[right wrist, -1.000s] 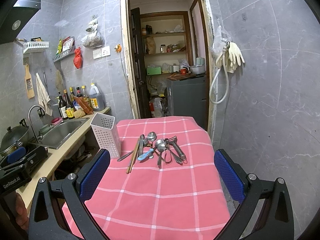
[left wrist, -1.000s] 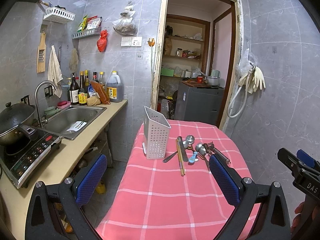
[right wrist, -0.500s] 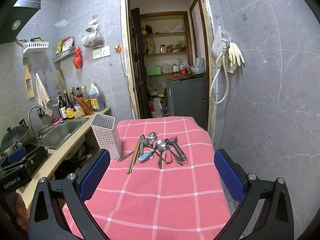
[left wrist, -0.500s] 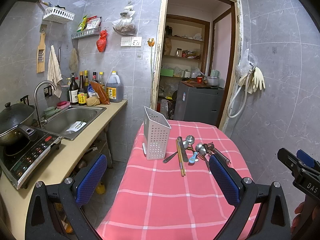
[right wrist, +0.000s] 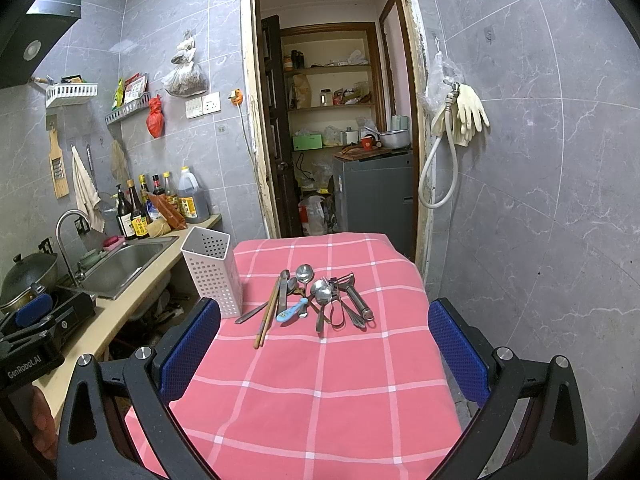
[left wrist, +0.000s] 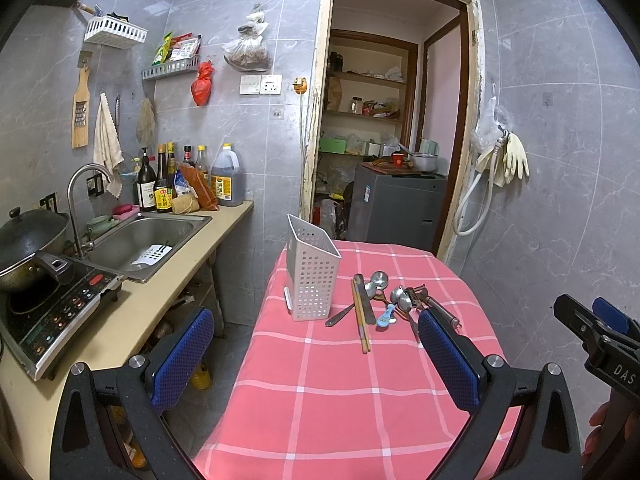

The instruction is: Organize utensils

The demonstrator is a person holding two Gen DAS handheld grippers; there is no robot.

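A pile of utensils (right wrist: 316,300) lies mid-table on the pink checked cloth (right wrist: 320,380): steel spoons (right wrist: 305,273), wooden chopsticks (right wrist: 267,314), a blue-handled spoon (right wrist: 292,311), a peeler (right wrist: 358,298). A white perforated holder (right wrist: 212,272) stands upright just left of them, with nothing showing above its rim. The left wrist view shows the same pile (left wrist: 384,304) and holder (left wrist: 312,274). My left gripper (left wrist: 316,360) and right gripper (right wrist: 324,348) both hover open over the near end of the table, well short of the utensils, with nothing between their blue pads.
A counter (left wrist: 132,320) runs along the left with a sink (left wrist: 144,240), induction hob (left wrist: 52,308), wok and bottles (left wrist: 160,184). An open doorway (right wrist: 332,140) lies behind the table. A tiled wall with hanging gloves (right wrist: 468,114) closes the right side.
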